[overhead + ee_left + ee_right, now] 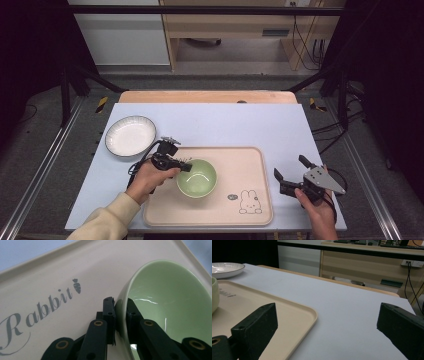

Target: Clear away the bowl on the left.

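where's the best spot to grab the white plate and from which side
Take the white plate by its raised rim, at the edge nearest the tray. It lies flat and shallow on the table, so a wall pinch as on the green bowl looks harder. Probably come in low from the side, one jaw under the lip and one over it.

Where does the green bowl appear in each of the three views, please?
High view: green bowl at centre, on the tray's left half.
Left gripper view: right side, rim pinched between the jaws.
Right gripper view: a sliver at the far left edge.
Shared landmark: the beige tray.
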Available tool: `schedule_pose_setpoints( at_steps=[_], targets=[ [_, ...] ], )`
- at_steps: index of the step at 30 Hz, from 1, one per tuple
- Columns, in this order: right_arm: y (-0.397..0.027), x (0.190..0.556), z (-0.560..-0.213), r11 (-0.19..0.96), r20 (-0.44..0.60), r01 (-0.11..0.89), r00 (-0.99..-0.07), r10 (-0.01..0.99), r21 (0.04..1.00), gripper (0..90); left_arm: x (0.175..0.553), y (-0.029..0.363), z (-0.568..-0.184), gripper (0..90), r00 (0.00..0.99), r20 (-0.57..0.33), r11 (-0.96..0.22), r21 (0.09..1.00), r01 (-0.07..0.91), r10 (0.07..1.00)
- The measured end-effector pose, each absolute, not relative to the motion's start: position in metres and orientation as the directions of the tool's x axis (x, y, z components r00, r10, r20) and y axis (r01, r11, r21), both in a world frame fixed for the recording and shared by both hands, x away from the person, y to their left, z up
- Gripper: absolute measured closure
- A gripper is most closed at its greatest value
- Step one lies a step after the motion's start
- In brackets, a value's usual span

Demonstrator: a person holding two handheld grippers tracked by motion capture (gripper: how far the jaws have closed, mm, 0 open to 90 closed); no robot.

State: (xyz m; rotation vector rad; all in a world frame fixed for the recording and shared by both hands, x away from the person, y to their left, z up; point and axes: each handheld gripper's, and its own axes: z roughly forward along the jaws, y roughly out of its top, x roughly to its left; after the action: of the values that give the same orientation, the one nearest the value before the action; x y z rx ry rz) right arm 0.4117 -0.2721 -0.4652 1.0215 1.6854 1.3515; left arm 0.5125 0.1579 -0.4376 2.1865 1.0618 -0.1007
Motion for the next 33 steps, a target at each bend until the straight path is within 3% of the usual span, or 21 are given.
schedule_pose_setpoints(
  at_steps=[23,33],
  targets=[
    [-0.2717,0.4123,-0.4659,0.135,-0.067,0.136,-0.418,0.906,0.981,3.3,0.5117,0.1575,-0.4388,81.8,0.660,-0.339,-0.421,0.559,0.714,0.670],
    [-0.2709,0.4121,-0.4662,0.135,-0.064,0.141,-0.419,0.906,0.981,3.4,0.5073,0.1548,-0.4337,76.4,0.685,-0.285,-0.446,0.582,0.679,0.671]
  ],
)
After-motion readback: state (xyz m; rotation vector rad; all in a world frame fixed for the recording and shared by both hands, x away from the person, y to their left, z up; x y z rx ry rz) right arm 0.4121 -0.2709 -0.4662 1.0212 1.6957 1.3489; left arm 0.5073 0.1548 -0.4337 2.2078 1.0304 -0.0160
